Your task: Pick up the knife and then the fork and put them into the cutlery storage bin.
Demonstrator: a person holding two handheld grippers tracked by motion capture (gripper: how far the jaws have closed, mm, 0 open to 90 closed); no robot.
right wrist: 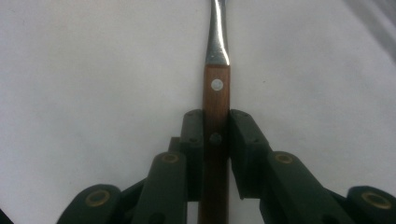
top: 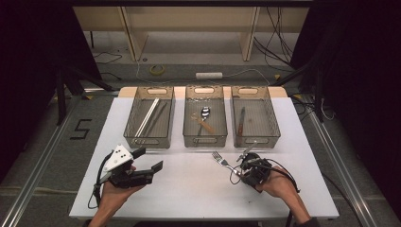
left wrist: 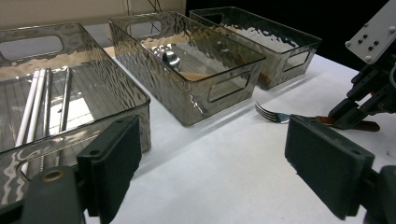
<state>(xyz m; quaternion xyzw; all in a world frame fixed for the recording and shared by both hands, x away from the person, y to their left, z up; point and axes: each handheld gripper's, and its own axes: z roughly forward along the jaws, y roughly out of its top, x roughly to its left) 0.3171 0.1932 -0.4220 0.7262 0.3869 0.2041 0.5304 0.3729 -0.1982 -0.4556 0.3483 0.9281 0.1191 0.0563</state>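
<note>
Right gripper view looks straight down the right gripper [right wrist: 216, 140], whose two black jaws sit against either side of the wooden handle of a fork [right wrist: 216, 93]; they are clamped on it, with the handle running up between the pads to a steel neck that leaves the top of the picture. Under the fork lies the white table [right wrist: 93, 70].

High view places this right gripper [top: 246, 165] near the table's front right, held in the person's right hand [top: 276, 184], with the fork [top: 220, 160] pointing up and left, its tines toward the middle tray. In the left gripper view the fork's tines [left wrist: 271, 114] rest low over the table, just in front of the middle tray.

The left gripper [top: 150, 163] is held in the left hand [top: 113, 191] at the front left, jaws wide apart with nothing between them; in its own view the two pads [left wrist: 114, 158] frame bare tabletop.

Beyond stand three clear trays side by side. The left tray [top: 130, 120] holds chopsticks [top: 147, 116], the middle tray [top: 189, 137] holds a spoon [top: 204, 113], and the right tray [top: 272, 118] holds a knife [top: 241, 120].
</note>
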